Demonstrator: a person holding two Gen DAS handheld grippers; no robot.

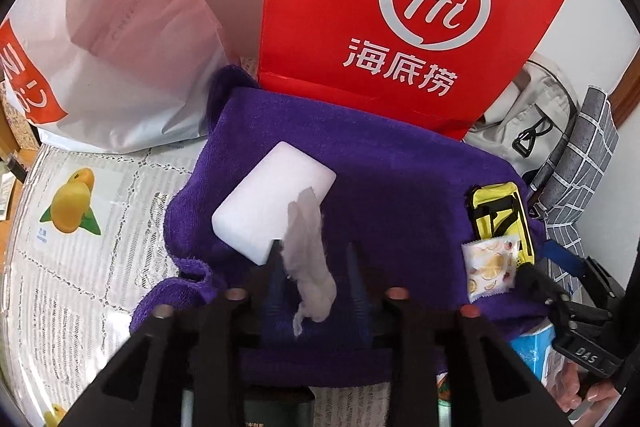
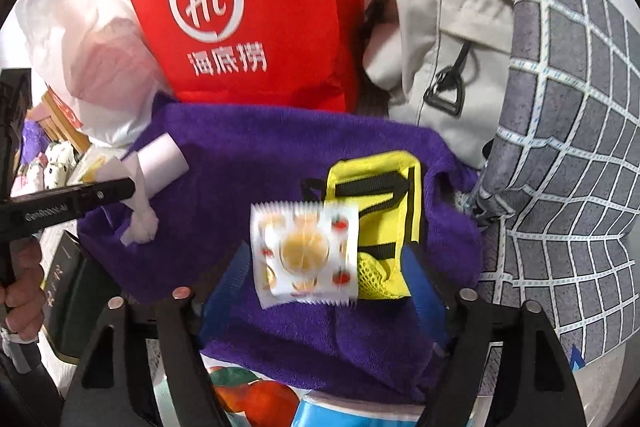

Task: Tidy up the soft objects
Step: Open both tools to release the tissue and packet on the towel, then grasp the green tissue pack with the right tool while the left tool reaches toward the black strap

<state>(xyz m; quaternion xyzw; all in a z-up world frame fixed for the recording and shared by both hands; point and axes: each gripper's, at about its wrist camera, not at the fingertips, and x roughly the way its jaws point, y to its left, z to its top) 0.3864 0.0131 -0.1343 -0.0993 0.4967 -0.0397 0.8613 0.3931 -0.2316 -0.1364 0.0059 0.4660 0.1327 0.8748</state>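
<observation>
We were mid-sort over the purple towel [image 1: 400, 187]: our left gripper [image 1: 314, 259], jaws spread, had a tissue [image 1: 308, 263] hanging between them, our right gripper [image 2: 328, 267] pinched a sachet [image 2: 304, 255], both next needing a resting spot.
</observation>
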